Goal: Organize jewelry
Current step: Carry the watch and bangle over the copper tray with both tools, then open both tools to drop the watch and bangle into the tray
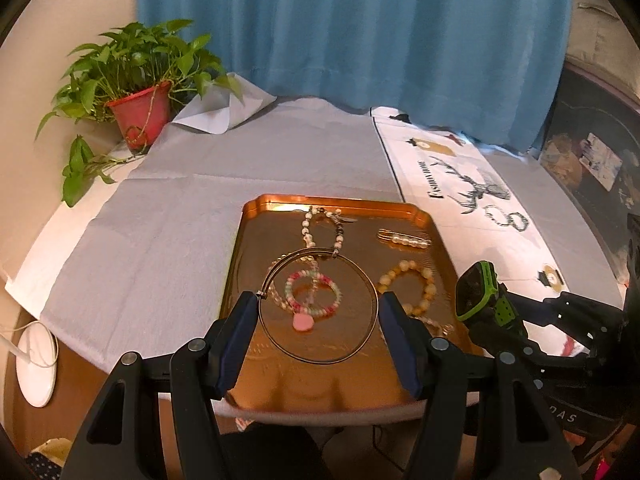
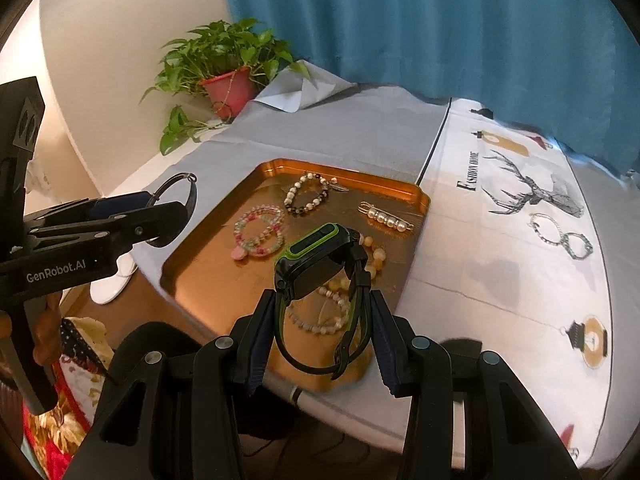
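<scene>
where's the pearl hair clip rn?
The pearl hair clip lies in the copper tray, near its far right corner in both views, beyond the yellow bead bracelet and right of the dark-and-white bead bracelet.

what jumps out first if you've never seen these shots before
The shiny copper tray at the table's near edge, strewn with beaded bracelets. Above it, the right hand-held gripper clamps a green-and-black watch. The left hand-held gripper holds a thin wire hoop over the pink-and-green bracelet.
</scene>
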{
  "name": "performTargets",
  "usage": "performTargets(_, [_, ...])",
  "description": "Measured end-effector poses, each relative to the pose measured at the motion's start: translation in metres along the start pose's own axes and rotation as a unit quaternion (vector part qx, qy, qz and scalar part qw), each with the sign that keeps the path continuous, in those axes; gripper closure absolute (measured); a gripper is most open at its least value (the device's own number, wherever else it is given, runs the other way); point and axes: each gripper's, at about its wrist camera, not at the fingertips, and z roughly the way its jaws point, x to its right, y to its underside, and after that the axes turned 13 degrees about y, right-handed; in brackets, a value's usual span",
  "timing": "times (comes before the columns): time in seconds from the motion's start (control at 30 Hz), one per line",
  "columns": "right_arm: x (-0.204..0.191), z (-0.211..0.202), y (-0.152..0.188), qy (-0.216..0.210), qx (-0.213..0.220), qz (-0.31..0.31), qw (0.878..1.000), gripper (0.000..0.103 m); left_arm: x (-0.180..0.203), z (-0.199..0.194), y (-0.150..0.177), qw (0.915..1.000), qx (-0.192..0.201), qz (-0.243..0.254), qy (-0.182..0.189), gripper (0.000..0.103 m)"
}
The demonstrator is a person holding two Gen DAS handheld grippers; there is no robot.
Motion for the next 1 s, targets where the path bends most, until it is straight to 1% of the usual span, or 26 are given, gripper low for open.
performTargets(0.33, [-0.005,0.05,-0.017,0.0,-0.022,-0.007,1.0,0.057,-0.017,0.049,-0.009,0.9995,-0.032,-0.004,-0.001,0.044])
performTargets(0.37, [-0.005,0.055,-0.019,0.001,-0.024,-0.007,1.0,0.056,-0.02,0.056,-0.01,0.9991,-0.041,-0.007,0.0,0.043])
performTargets(0.4, [-0.006,0.059,-0.02,0.002,-0.026,-0.007,1.0,0.056,-0.022,0.06,-0.01,0.9988,-0.047,-0.011,0.001,0.037])
performTargets(0.43, [-0.005,0.063,-0.022,0.002,-0.029,-0.006,1.0,0.053,-0.024,0.065,-0.01,0.9984,-0.055,-0.014,-0.002,0.02])
performTargets(0.5, [-0.005,0.071,-0.024,0.004,-0.038,-0.006,0.999,0.048,-0.026,0.068,-0.011,0.9976,-0.062,-0.017,-0.024,0.004])
performTargets(0.53, [-0.007,0.074,-0.025,0.011,-0.045,-0.011,0.999,0.041,-0.027,0.066,-0.01,0.9975,-0.057,-0.016,-0.038,0.004])
performTargets(0.57, [-0.008,0.076,-0.025,0.021,-0.05,-0.019,0.998,0.03,-0.027,0.064,-0.008,0.9974,-0.052,-0.015,-0.047,0.004])
performTargets(0.6, [-0.009,0.075,-0.025,0.027,-0.049,-0.024,0.998,0.028,-0.027,0.061,-0.006,0.9971,-0.054,-0.017,-0.051,0.004])
performTargets(0.67, [-0.009,0.066,-0.022,0.029,-0.038,-0.031,0.998,0.026,-0.027,0.054,-0.001,0.9964,-0.062,-0.026,-0.053,0.004])
performTargets(0.77, [-0.008,0.043,-0.011,0.026,-0.031,-0.031,0.999,0.026,-0.021,0.03,0.014,0.9959,-0.054,-0.037,-0.062,0.004])
performTargets(0.87, [-0.004,0.012,0.003,0.026,-0.02,-0.021,0.999,0.026,-0.006,-0.004,0.034,0.9968,-0.038,-0.04,-0.058,0.004])
performTargets(0.9, [-0.001,-0.004,0.01,0.031,-0.011,-0.014,0.999,0.026,-0.002,-0.01,0.037,0.997,-0.035,-0.039,-0.058,0.004])
performTargets(1.0, [0.005,-0.041,0.023,0.033,0.009,-0.001,0.999,0.026,0.022,-0.043,0.052,0.998,-0.025,-0.025,-0.052,0.004])
